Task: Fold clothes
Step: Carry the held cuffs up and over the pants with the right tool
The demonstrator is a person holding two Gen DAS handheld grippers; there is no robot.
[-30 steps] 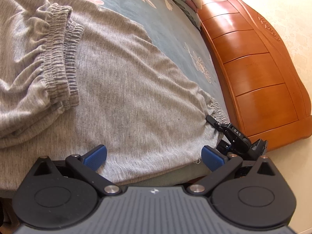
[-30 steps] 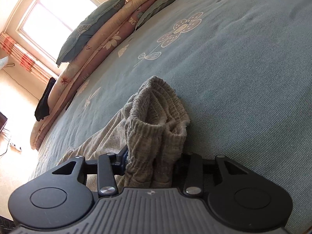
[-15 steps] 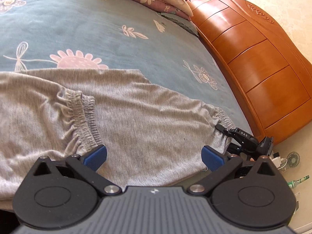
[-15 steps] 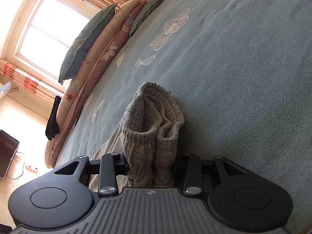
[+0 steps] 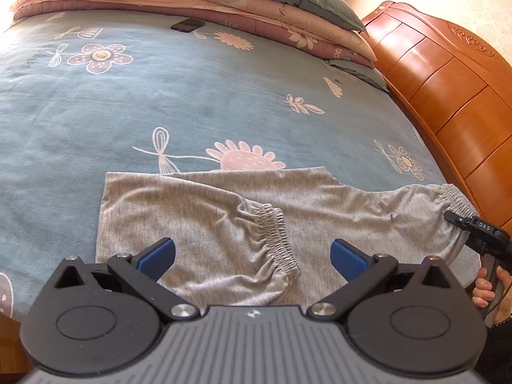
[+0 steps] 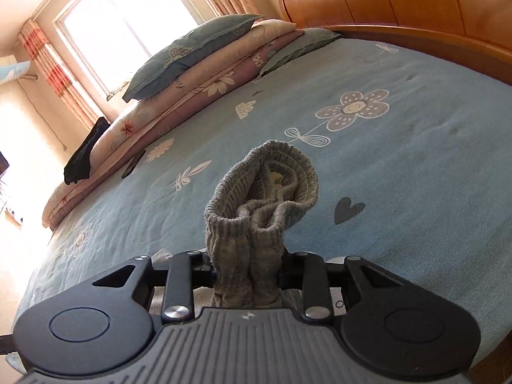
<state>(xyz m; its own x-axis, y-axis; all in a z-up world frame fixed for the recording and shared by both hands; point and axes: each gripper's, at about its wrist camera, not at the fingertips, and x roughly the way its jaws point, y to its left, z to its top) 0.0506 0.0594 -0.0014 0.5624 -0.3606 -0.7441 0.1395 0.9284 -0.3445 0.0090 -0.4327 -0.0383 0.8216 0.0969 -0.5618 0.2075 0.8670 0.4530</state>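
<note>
The left gripper (image 5: 252, 252) hung with its jaws spread wide and nothing between them, above the grey trousers (image 5: 224, 217) lying partly folded on the blue flowered bed (image 5: 192, 102). To the right, the right gripper (image 6: 246, 278), whose jaws had just been closing, was clamped on a bunched ribbed cuff (image 6: 265, 198) of the trousers, lifted clear of the bedspread. Stacked quilts (image 5: 224, 3) lay along the far side.

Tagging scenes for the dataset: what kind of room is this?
A home bedroom, most likely: a bed with a blue flowered bedspread, pillows and folded quilts stacked along its far side, a wooden headboard, and a curtained window.
</note>
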